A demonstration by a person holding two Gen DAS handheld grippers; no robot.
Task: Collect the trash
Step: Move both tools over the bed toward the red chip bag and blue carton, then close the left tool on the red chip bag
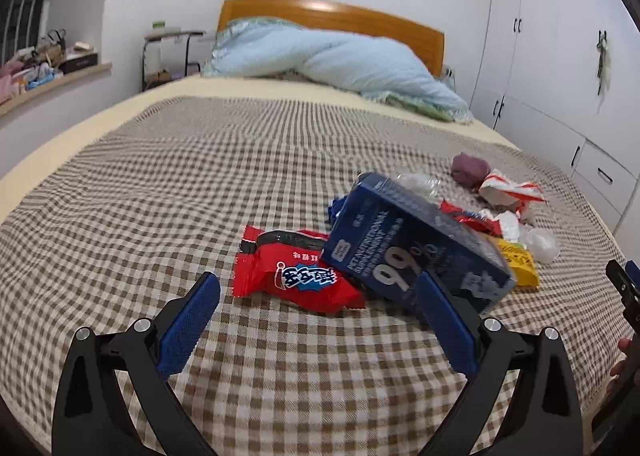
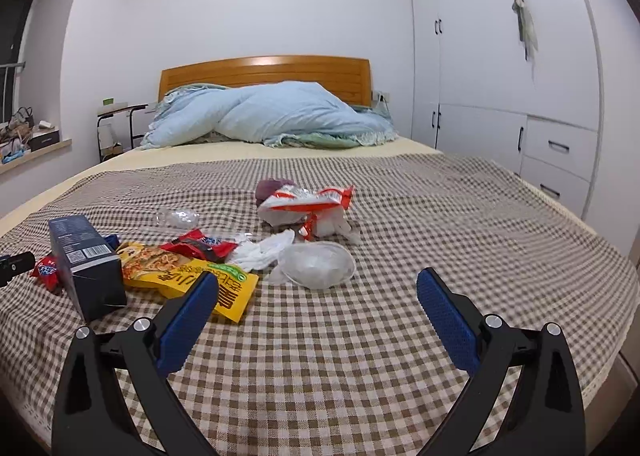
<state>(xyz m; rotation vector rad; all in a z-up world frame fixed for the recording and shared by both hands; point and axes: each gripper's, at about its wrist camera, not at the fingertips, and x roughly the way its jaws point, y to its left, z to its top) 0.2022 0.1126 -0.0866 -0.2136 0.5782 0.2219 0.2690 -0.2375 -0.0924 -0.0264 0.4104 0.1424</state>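
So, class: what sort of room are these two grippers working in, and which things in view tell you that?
Most likely a home bedroom. A bed with a wooden headboard fills the view, a crumpled blue duvet lies at its head, and white built-in wardrobes line the wall.

In front of me is a wide bed (image 2: 400, 356) with a wooden headboard, spread with a brown-and-white checked blanket (image 1: 180, 175) over a pale yellow sheet. A rumpled light-blue quilt (image 2: 276, 115) is heaped at the head end. On the checked blanket lies a scatter of litter: a red snack packet (image 1: 296, 276), a dark blue cardboard box (image 1: 412, 244) tilted onto it, a yellow snack bag (image 2: 188, 272), a small red wrapper (image 2: 200, 246), crumpled white tissue (image 2: 264, 250), a clear plastic lid (image 2: 316, 264), a red-and-white crinkled bag (image 2: 308, 203) and a purple lump (image 1: 470, 167) behind it.
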